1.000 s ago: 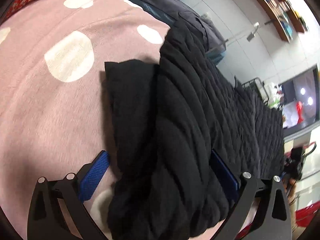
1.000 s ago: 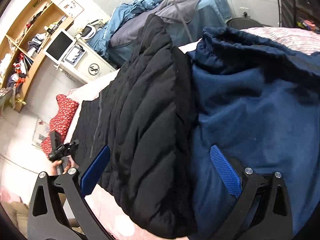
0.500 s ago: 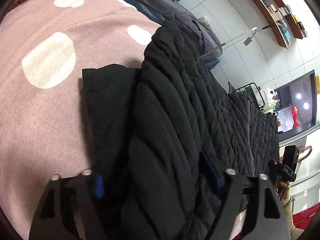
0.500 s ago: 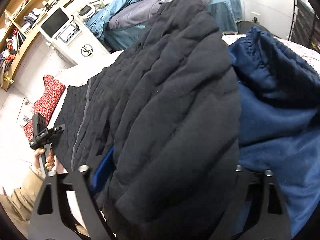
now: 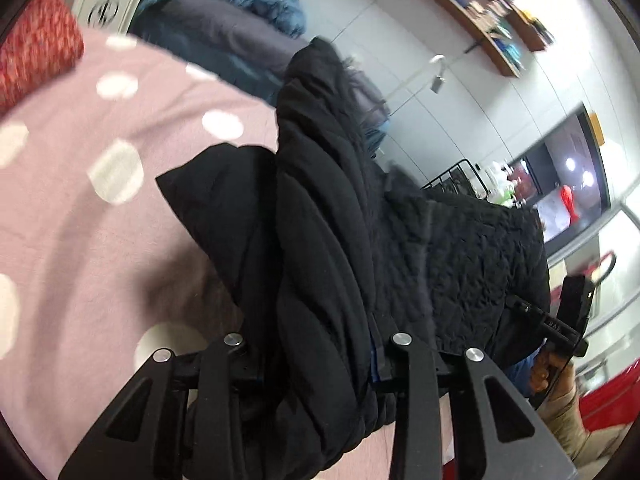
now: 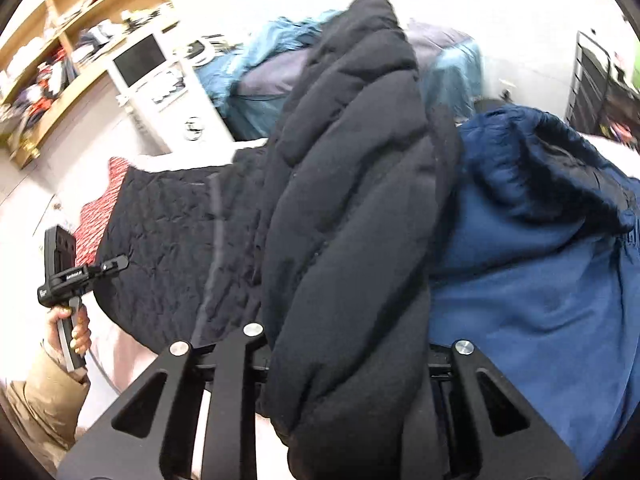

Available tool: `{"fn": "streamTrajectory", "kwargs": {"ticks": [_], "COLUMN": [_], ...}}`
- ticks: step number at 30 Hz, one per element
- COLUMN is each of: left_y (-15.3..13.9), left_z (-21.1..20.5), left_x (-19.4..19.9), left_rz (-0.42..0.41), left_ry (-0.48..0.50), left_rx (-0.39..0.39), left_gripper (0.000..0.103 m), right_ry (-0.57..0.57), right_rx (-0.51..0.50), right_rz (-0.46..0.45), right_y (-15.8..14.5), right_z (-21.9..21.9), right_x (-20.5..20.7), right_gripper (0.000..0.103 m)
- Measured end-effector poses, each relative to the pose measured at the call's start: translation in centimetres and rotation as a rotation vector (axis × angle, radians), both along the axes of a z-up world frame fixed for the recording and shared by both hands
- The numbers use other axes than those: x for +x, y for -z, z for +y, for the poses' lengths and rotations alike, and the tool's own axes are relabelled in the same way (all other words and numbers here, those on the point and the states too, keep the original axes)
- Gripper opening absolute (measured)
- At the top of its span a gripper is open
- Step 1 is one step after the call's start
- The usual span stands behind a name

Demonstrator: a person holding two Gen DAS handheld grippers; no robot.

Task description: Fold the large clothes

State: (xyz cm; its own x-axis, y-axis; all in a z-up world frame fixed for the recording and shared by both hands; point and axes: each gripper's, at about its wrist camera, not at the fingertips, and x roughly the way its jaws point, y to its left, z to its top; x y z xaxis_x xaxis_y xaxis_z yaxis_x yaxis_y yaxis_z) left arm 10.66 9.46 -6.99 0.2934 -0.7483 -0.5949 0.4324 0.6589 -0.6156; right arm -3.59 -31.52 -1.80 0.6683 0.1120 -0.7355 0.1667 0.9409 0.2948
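now both grippers, left gripper (image 5: 316,364) and right gripper (image 6: 340,360), have just closed their jaws on the black padded coat (image 6: 352,200) filling frame centre; such bulky, slick quilting could slip free mid-fold.

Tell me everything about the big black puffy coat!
The black puffy coat is soft, padded cloth with fat stitched ridges outside and a thinner quilted lining. It is bunched into a thick roll, partly lifted off the pink spotted blanket. Both claws have just been closing and now squeeze it: the left claw and the right claw. A blue garment lies against it.
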Motion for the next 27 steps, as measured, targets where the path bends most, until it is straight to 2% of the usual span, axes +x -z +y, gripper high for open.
{"fn": "streamTrajectory", "kwargs": {"ticks": [2, 5, 8, 11, 16, 20, 24, 27], "left_y": [-0.9, -1.3, -1.0, -0.6, -2.8, -6.9, -11.1, -14.6], "left_z": [1.8, 5.3, 7.3, 8.6, 6.1, 1.9, -3.1, -9.3], "left_x": [-1.1, -2.6, -3.9, -5.0, -4.4, -3.7, -3.5, -3.4], "left_rz": [-0.002, 0.014, 0.02, 0.034, -0.013, -0.116, -0.199, -0.253], "left_ry": [-0.025, -0.094, -0.138, -0.166, -0.159, -0.063, 0.055, 0.178], "left_rx": [-0.012, -0.026, -0.013, -0.012, 0.001, 0.028, -0.034, -0.116], "left_gripper": [0.033, 0.033, 0.032, 0.032, 0.031, 0.031, 0.031, 0.031], "right_ry": [-0.028, -0.064, -0.109, -0.09, -0.074, -0.054, 0.018, 0.097], "right_rx": [-0.033, 0.008, -0.011, 0.009, 0.012, -0.015, -0.026, -0.056], "right_rz": [0.011, 0.004, -0.016, -0.033, -0.054, -0.104, -0.179, -0.241], "right_y": [-0.5, -0.3, 0.1, 0.6, 0.2, -2.2, -6.0, -9.5], "right_z": [2.3, 4.9, 7.7, 8.1, 7.9, 6.1, 1.8, -2.3], "right_x": [-0.7, -1.5, -1.9, -2.3, -2.6, -4.1, -8.2, -12.6], "right_gripper": [0.023, 0.023, 0.023, 0.023, 0.021, 0.02, 0.019, 0.019]}}
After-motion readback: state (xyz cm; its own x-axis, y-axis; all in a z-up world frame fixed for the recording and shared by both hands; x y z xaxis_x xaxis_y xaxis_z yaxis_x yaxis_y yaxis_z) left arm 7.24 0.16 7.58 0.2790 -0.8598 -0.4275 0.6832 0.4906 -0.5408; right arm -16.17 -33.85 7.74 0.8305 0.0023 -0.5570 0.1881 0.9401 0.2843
